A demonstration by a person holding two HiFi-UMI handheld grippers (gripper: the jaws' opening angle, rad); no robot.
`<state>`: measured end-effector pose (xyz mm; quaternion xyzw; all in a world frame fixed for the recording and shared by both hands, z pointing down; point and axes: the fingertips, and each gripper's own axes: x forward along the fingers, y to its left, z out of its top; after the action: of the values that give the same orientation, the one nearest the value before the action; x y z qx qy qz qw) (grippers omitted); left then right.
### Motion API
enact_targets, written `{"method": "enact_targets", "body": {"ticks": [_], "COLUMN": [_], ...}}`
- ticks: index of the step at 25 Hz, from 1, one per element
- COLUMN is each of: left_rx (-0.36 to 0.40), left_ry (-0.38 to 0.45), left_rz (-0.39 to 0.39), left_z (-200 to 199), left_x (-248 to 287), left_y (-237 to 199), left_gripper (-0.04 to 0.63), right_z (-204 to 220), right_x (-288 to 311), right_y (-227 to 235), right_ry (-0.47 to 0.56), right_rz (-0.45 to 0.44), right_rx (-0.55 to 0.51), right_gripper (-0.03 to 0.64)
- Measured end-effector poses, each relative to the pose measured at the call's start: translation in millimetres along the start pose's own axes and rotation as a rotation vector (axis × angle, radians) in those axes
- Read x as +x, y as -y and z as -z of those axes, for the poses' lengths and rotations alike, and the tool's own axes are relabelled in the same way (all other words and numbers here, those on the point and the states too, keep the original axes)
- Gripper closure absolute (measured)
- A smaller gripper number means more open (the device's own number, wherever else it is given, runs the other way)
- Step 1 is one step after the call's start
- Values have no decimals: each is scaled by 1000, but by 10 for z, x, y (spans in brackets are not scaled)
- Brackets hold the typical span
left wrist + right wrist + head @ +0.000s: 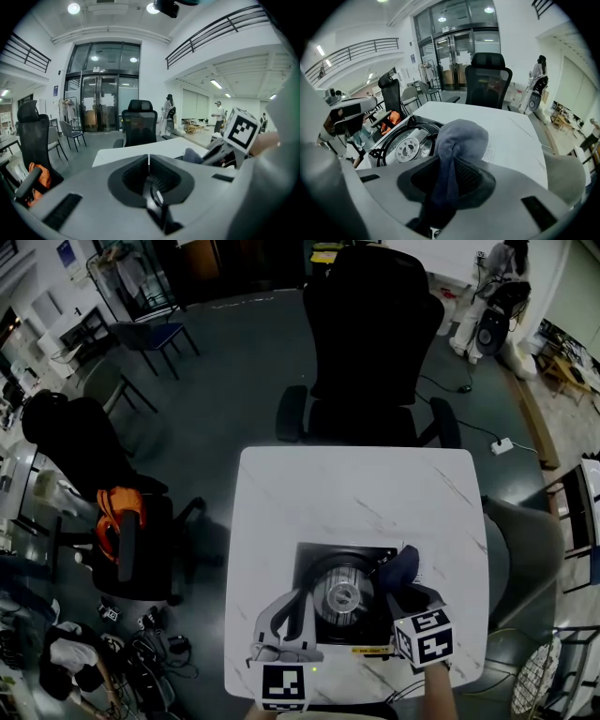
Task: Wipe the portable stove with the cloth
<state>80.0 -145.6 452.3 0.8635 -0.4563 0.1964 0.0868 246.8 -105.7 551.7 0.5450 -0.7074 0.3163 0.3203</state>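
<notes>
Both claws are light grey moulded plastic shells, left claw (292,604) and right claw (401,589). Each carries a white cube with black square markers at its 6 o'clock end: left cube (284,684), right cube (424,637). The pads (166,178) are black and ribbed, set in a dark oval recess.

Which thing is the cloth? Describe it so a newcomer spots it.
Start at the white table; the black stove sits at its near edge. At the stove's far right corner, the right gripper pinches the cloth, the only soft, blue-grey bunched thing there.
</notes>
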Motion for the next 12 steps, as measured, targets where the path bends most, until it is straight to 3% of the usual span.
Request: {"method": "enact_targets", "body": {"ticks": [12], "left_rx": [30], "left_ry": [-1], "left_rz": [0], "left_z": [37], "left_x": [37], "left_y": [-23], "left_gripper": [574], "right_z": [-126], "right_x": [69], "right_y": [304], "right_ry": [-2], "right_rz": [8], "right_rx": [34], "right_gripper": [517]}}
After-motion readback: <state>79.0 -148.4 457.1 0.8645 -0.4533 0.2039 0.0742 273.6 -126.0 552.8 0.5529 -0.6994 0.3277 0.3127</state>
